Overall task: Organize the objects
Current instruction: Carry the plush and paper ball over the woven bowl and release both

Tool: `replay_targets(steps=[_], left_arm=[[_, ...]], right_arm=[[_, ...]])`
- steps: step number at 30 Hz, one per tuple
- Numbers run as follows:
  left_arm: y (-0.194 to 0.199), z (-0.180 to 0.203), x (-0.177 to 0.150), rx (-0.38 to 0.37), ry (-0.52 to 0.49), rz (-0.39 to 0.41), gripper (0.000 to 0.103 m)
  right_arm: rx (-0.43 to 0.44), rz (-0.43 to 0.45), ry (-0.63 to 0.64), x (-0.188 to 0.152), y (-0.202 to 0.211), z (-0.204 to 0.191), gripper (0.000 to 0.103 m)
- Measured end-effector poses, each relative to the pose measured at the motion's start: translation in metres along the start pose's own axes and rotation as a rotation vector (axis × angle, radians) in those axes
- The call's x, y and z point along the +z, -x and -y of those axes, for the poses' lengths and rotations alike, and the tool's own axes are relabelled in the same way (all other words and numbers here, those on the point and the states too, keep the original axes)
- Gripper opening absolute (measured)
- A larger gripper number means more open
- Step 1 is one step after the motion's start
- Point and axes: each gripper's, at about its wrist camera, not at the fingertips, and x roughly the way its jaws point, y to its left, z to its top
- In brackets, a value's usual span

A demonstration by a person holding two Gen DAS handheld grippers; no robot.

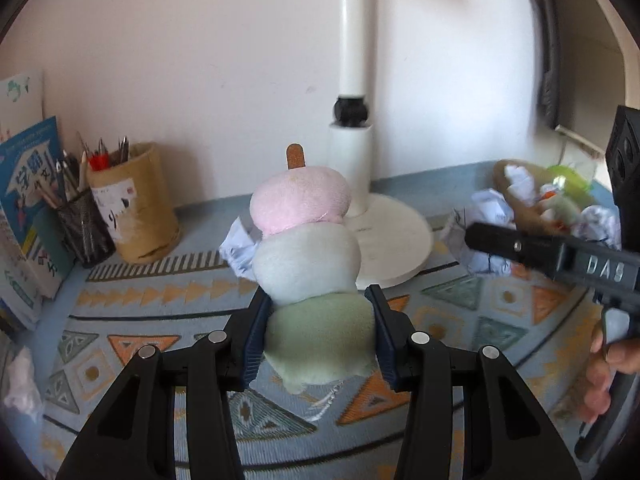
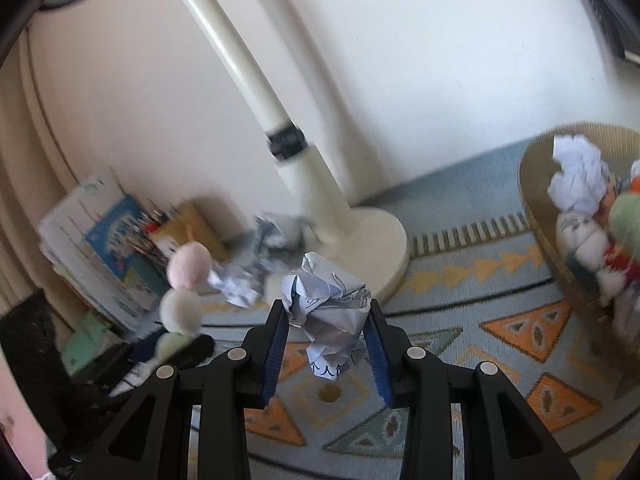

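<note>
Objects for sorting lie scattered over a patterned tablecloth (image 1: 168, 292) in blue, orange and grey. Largest on it is a white lamp stand (image 1: 386, 236), its round base near the wall. To the right sits a woven basket (image 2: 532, 184) already holding crumpled papers and soft toys. At the left, books (image 1: 28, 200) lean against the wall, with a brown paper-wrapped pen holder (image 1: 136, 208) and a black mesh pen cup (image 1: 86, 228) just beside them.

A plush dango skewer (image 1: 308, 256), pink over white over green, stands upright in the left gripper (image 1: 318, 340), whose blue-padded jaws press the green bottom ball on both sides above the cloth. Behind it lies a loose paper ball (image 1: 240, 250) near the lamp base.

The right gripper (image 2: 326, 336) clamps a crumpled paper ball (image 2: 328, 312) between its pads, held above the cloth in front of the lamp base, well apart from the basket. Another crumpled paper (image 2: 240, 284) lies beside the plush in the right wrist view.
</note>
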Motion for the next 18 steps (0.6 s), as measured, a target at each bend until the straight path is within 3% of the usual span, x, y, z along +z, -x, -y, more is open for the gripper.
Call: replay_targets(steps=[8,11,18], left_arm=[[0.021,0.048,0.054,-0.094,-0.058,0.048,0.044],[0.017,0.076,0.08,-0.14,-0.071,0.051,0.044],[-0.002,0.155,0.13,-0.264,-0.139,0.043,0.044]], right_arm=[[0.005,0.127,0.031,0.057,0.075,0.001,0.037],[-0.046,0.163,0.04,0.077,0.103,0.019,0.037],[-0.256,0.19,-0.004,0.098,0.153,0.093,0.037]])
